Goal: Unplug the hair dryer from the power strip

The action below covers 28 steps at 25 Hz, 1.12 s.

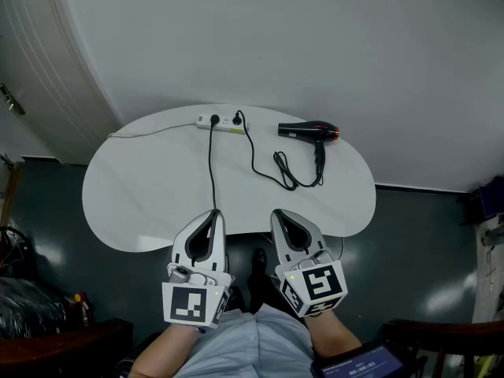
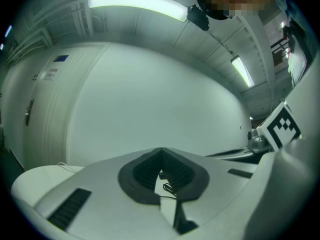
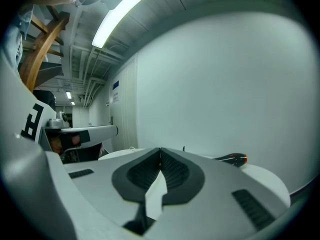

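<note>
A black hair dryer point(image 1: 309, 131) with an orange ring lies at the far right of the white table point(image 1: 157, 187); its tip also shows in the right gripper view as the dryer point(image 3: 234, 158). Its black cord point(image 1: 264, 164) loops back to a plug point(image 1: 237, 119) in the white power strip point(image 1: 219, 122) at the far edge. A second black plug point(image 1: 214, 120) sits in the strip, its cable point(image 1: 210, 168) running toward me. My left gripper point(image 1: 214, 212) and right gripper point(image 1: 278, 213) hover side by side at the near table edge, both shut and empty, far from the strip.
A thin white lead point(image 1: 150, 131) runs left from the strip off the table. A white wall point(image 1: 315, 46) stands behind the table. Dark floor surrounds it, with clutter point(image 1: 31, 290) at the lower left and a chair point(image 1: 425, 345) at the lower right.
</note>
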Motion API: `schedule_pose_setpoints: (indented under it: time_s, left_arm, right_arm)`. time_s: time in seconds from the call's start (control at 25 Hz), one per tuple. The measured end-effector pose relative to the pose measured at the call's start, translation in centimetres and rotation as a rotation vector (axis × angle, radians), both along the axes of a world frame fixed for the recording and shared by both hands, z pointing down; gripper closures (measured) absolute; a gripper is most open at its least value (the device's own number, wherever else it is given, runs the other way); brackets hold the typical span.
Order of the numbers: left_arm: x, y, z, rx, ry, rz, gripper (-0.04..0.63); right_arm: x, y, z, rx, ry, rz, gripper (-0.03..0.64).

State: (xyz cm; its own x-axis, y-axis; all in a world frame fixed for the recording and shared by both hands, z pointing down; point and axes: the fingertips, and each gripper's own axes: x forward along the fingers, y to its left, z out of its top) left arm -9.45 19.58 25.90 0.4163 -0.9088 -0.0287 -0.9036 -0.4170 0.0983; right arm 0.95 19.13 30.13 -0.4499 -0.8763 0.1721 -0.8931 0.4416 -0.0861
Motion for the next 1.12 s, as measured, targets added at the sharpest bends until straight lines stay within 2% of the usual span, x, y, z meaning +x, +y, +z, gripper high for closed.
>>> schedule_pose_setpoints:
  time_s: [0.08, 0.24, 0.76, 1.12]
  left_arm:
    - [0.3, -0.8, 0.6, -0.012, -0.008, 0.000, 0.597]
    - [0.8, -3.3, 1.6, 0.008, -0.093, 0.010, 0.597]
    - [3.6, -13.8, 0.4, 0.000, -0.118, -0.039, 0.597]
    - [4.8, -18.1, -0.7, 0.016, -0.129, -0.112, 0.597]
  right_arm:
    - [0.4, -0.9, 0.5, -0.007, -0.005, 0.001, 0.615]
    - [0.9, -3.3, 1.5, -0.027, -0.017, -0.008, 0.615]
    - [2.4, -14.8, 1.2, -0.044, -0.044, -0.100, 0.615]
    - [3.1, -20.1, 0.2, -0.023, -0.063, -0.180, 0.615]
